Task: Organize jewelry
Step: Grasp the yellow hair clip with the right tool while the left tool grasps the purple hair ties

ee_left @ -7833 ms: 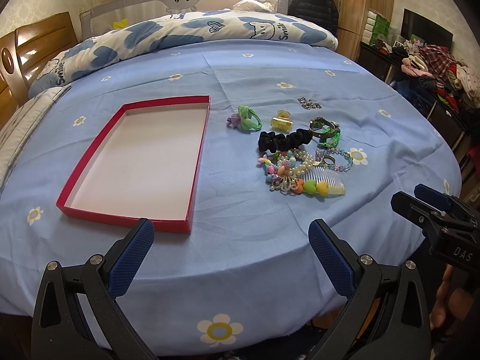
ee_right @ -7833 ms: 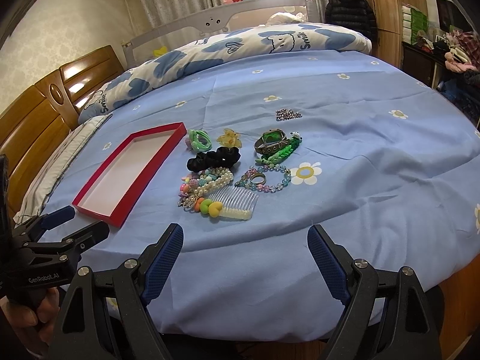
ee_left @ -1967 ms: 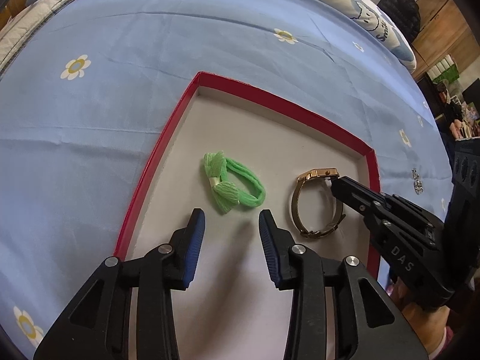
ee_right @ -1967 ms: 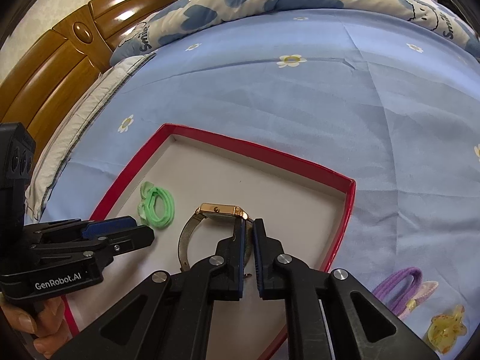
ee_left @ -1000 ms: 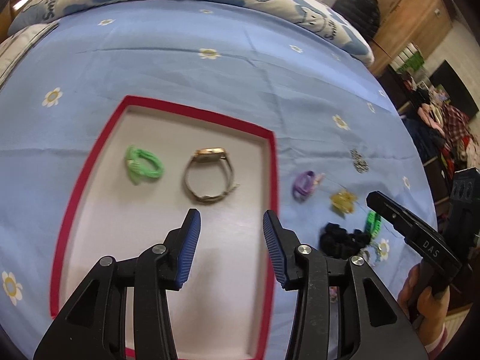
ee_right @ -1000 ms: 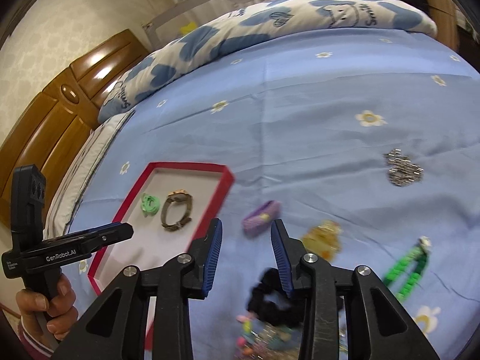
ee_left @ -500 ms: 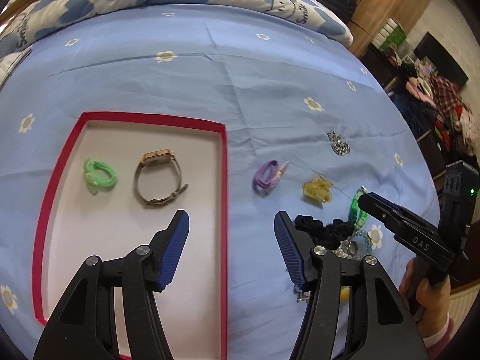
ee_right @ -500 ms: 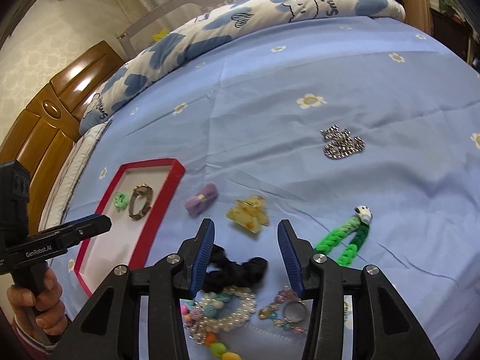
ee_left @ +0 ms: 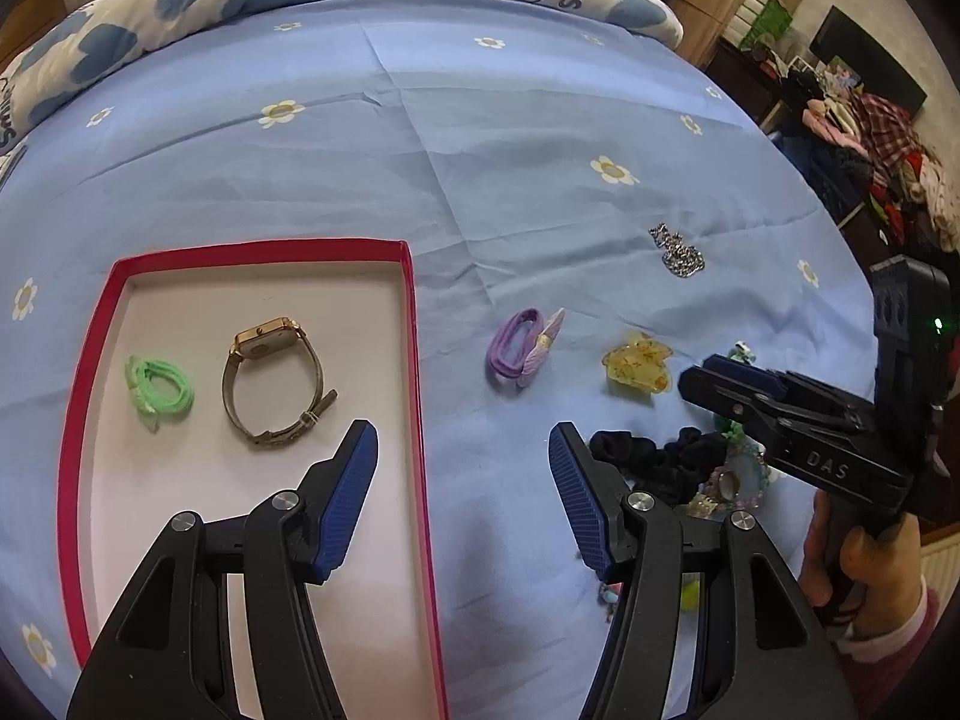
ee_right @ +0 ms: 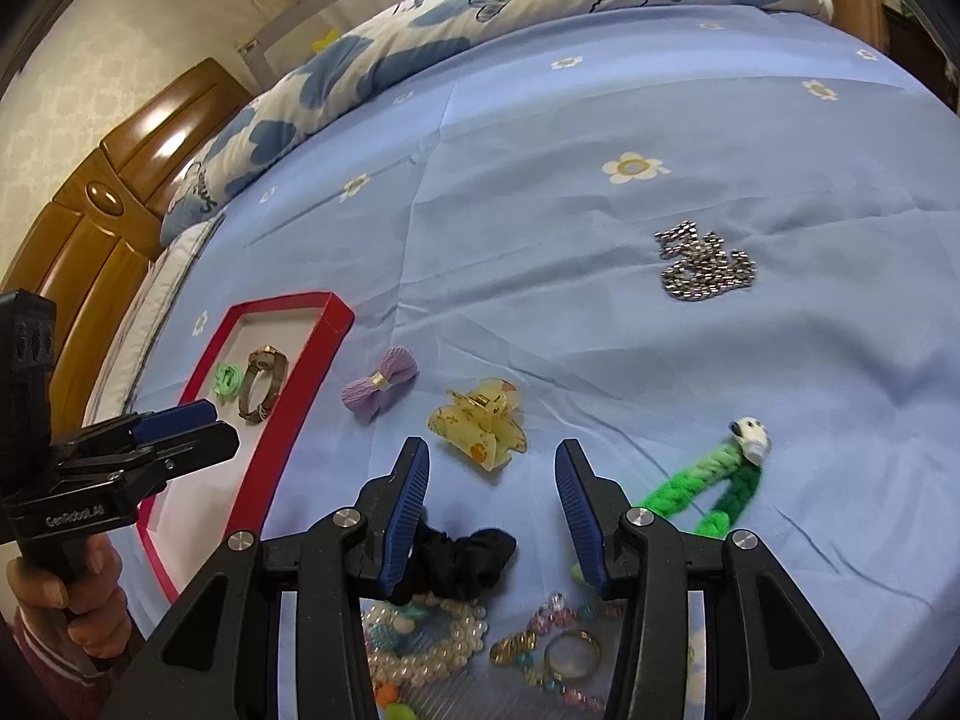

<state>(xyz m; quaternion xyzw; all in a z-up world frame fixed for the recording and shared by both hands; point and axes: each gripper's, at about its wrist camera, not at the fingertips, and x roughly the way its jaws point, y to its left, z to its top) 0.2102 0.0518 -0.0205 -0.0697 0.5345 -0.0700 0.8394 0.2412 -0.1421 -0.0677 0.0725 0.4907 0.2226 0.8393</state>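
A red tray [ee_left: 414, 324] lies on the blue sheet and holds a green hair tie [ee_left: 159, 390] and a gold watch [ee_left: 270, 384]. My left gripper [ee_left: 462, 438] hangs open over the tray's right rim, with nothing between its pads. To its right lie a purple hair tie [ee_left: 519, 348], a yellow claw clip [ee_left: 636, 366] and a black scrunchie [ee_left: 648, 462]. My right gripper [ee_right: 492, 456] stands open and bare just short of the claw clip [ee_right: 480, 426], above the scrunchie [ee_right: 462, 558]. A green braided tie [ee_right: 714, 480] lies to its right.
A silver chain [ee_right: 705, 270] sits farther back on the sheet. Pearl beads [ee_right: 420, 642], a ring [ee_right: 573, 654] and coloured beads are heaped under the right gripper. A blue-patterned duvet [ee_right: 420, 18] and a wooden headboard [ee_right: 108, 210] bound the far side.
Both grippers have left the tray and shifted right toward the loose pile, and both stand wider open. The watch and green tie stay in the tray.
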